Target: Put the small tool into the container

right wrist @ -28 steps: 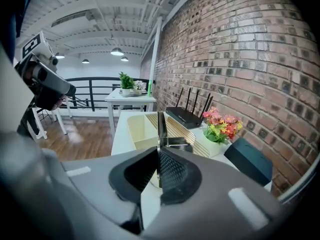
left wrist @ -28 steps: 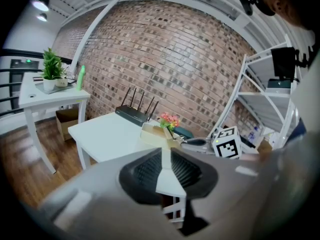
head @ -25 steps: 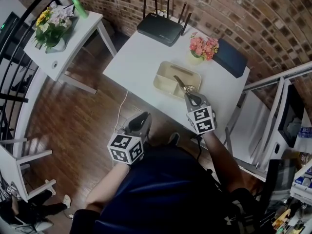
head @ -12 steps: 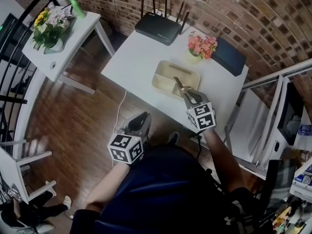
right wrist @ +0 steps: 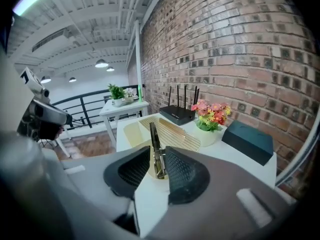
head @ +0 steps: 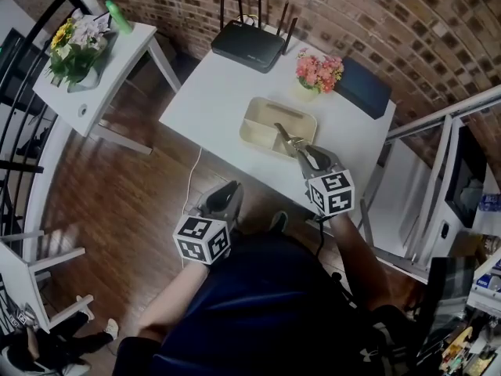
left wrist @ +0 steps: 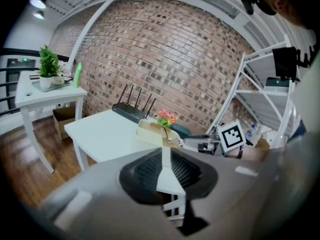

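A white tabletop (head: 219, 92) carries a beige, round-cornered rectangular container (head: 262, 129) with a ribbed section. A slim, dark metal small tool (right wrist: 155, 144) dips into its near right side, lying loosely between the opening jaws of the right hand-held gripper (head: 307, 155). The left hand-held gripper (head: 223, 197) hangs off the tabletop's near edge, with its jaws narrowed together and empty.

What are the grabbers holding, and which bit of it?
The right gripper has the small tool between its jaws at its near end, but they are opening, letting go over the container. The left gripper holds nothing.
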`<action>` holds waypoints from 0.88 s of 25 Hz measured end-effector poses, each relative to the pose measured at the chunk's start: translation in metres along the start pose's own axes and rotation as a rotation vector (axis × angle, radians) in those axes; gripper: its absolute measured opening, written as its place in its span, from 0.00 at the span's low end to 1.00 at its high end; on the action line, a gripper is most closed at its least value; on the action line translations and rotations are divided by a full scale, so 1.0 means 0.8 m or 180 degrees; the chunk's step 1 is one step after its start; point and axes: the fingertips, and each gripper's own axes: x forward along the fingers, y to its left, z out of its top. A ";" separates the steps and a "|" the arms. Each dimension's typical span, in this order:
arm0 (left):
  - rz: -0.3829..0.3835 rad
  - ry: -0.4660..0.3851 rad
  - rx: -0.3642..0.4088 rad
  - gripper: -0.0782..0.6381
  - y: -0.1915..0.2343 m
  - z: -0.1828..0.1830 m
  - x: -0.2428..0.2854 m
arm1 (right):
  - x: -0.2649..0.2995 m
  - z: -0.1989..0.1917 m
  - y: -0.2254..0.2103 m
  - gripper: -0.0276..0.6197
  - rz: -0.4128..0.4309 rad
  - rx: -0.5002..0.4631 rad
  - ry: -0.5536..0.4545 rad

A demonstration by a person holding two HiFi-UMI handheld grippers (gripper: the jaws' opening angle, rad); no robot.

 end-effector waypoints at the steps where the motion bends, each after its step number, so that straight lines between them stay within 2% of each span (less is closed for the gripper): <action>1: -0.0008 0.0006 0.0009 0.18 -0.002 0.000 0.001 | -0.006 0.006 -0.001 0.19 0.0010 0.0100 -0.0078; 9: -0.0031 -0.0019 0.0134 0.16 -0.015 0.005 0.006 | -0.074 0.066 -0.001 0.14 0.0079 0.0734 -0.0822; 14: -0.0146 0.0039 0.0198 0.16 -0.031 0.001 0.017 | -0.114 0.069 0.008 0.09 0.0097 0.1060 -0.1093; 19: -0.0181 -0.0037 0.0270 0.13 -0.040 0.009 0.020 | -0.142 0.075 0.031 0.06 0.0160 0.1113 -0.1407; 22: -0.0191 -0.0118 0.0304 0.12 -0.044 0.016 0.022 | -0.152 0.080 0.045 0.06 0.0211 0.1069 -0.1466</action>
